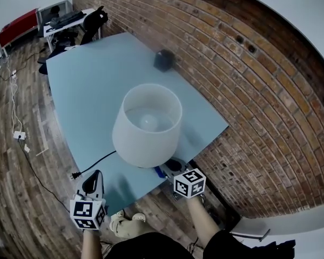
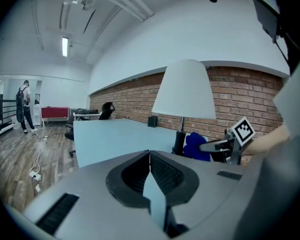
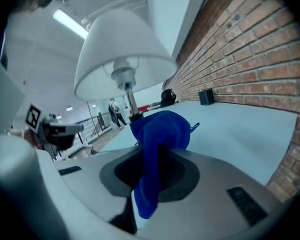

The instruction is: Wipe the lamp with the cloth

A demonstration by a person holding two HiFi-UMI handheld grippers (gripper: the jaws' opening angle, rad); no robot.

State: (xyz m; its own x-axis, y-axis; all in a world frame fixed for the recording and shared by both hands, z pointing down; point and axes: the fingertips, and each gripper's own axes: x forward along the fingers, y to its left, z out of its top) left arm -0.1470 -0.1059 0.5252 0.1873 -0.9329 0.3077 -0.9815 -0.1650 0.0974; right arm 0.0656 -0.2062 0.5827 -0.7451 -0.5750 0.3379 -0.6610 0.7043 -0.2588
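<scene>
Blue fabric cloth (image 3: pixel 165 126) clamped in right gripper (image 3: pixel 156 156) beside white-shaded table lamp (image 1: pixel 147 124); left gripper (image 2: pixel 150 155) closed, empty, near lamp; advise light strokes against tipping.

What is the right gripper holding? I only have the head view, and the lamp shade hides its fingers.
Observer: The right gripper is shut on a blue cloth, which bunches up above its fingers.
Operator: Is the left one carrying anything?
Observer: No. The left gripper has its fingers together with nothing between them.
Operator: Is the cloth on the lamp yet?
Observer: The left gripper view shows the cloth low beside the lamp, next to its foot. I cannot tell whether the two touch.
</scene>
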